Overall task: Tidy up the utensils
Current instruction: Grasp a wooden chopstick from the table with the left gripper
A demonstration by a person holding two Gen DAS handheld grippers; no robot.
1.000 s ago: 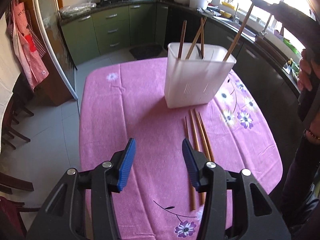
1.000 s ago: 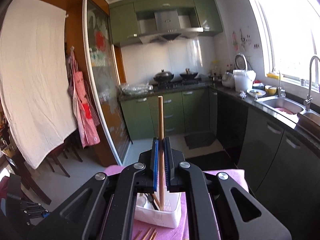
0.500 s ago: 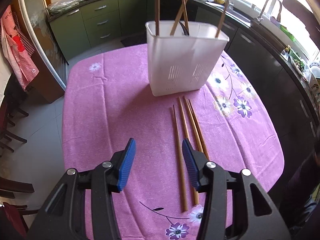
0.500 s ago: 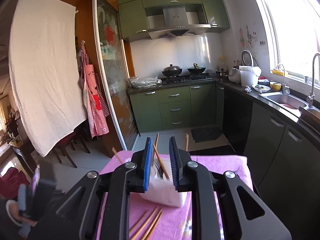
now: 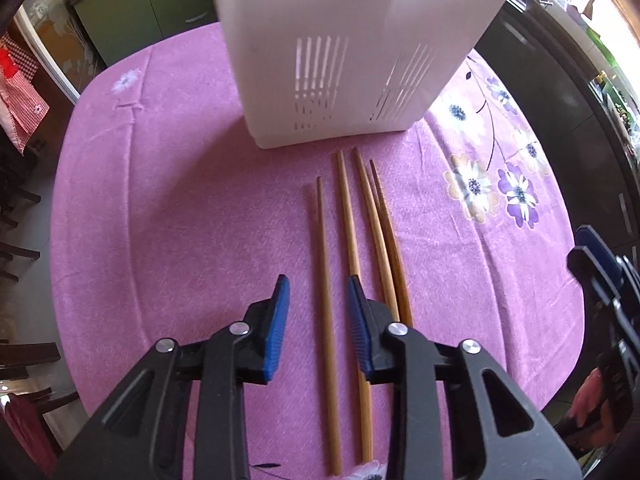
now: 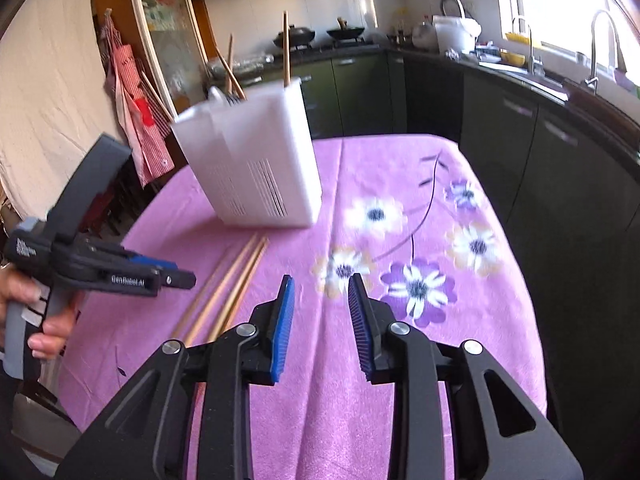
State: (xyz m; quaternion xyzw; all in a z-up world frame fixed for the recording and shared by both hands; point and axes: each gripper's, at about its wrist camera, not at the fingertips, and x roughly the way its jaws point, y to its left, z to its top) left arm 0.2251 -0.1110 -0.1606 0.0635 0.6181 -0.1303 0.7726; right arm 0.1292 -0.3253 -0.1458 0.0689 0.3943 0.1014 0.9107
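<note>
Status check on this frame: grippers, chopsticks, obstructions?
Left gripper closing around leftmost chopstick, pads clear. Right gripper opening, empty. Four chopsticks before holder. Nothing blocking.

The table (image 5: 168, 216) wears a pink flowered cloth (image 5: 500, 280). On it stands a white slotted utensil holder (image 5: 340, 60), with four wooden chopsticks (image 5: 326, 280) lying side by side just before it.

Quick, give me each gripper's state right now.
Left gripper: closing around the leftmost chopstick on the table; pads not touching it yet.
Right gripper: opening, nothing between its jaws.
</note>
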